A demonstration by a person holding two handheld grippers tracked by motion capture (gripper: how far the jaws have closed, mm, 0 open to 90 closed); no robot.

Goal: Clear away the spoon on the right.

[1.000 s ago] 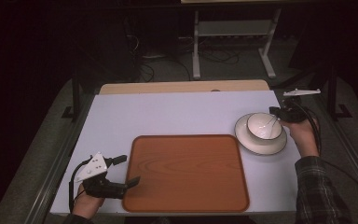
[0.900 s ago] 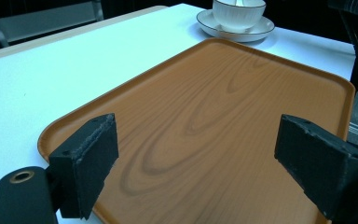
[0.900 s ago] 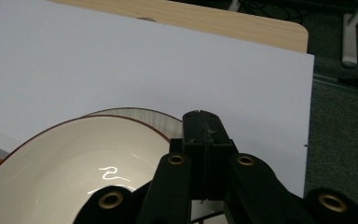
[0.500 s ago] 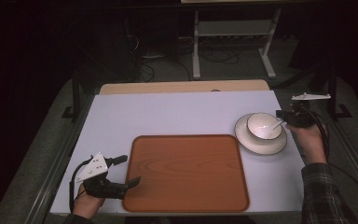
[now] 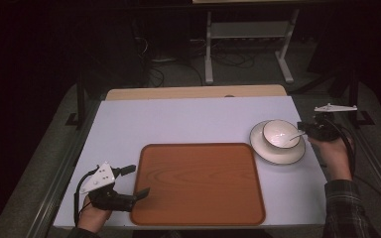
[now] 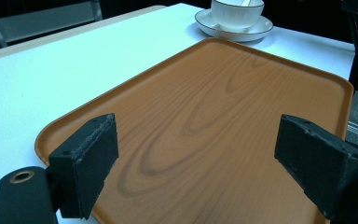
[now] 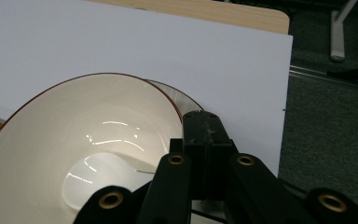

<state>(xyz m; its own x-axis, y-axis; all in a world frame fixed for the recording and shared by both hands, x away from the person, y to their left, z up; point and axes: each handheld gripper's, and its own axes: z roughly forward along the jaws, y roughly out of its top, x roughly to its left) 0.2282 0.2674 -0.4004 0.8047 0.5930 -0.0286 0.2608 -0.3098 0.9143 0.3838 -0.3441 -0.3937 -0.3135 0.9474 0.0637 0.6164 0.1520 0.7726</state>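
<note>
1. The white ceramic bowl with a thin brown rim [image 5: 281,134] sits on a white round saucer [image 5: 278,153], just beyond the far right corner of the brown wood-grain plastic tray [image 5: 198,183] that lies on the white tabletop [image 5: 188,121].
2. The right claw [image 5: 305,132] is at the bowl's right edge, on the side away from the tray; in the right gripper view its jaws are pressed together right at the bowl's rim [image 7: 121,79].
3. A pale spoon [image 5: 293,137] lies in the bowl with its handle pointing toward that claw; whether the clenched jaws pinch the handle cannot be told.
4. The left claw [image 5: 138,181] is released, its jaws spread wide, at the tray's near left corner; in the left gripper view the tray's wood-grain surface [image 6: 223,116] spreads between the two black pads [image 6: 86,165].
5. From that claw the bowl [image 6: 237,10] stands well apart, past the tray's opposite corner.
6. No brand, label or writing can be read on the bowl, saucer, tray or claws.
</note>
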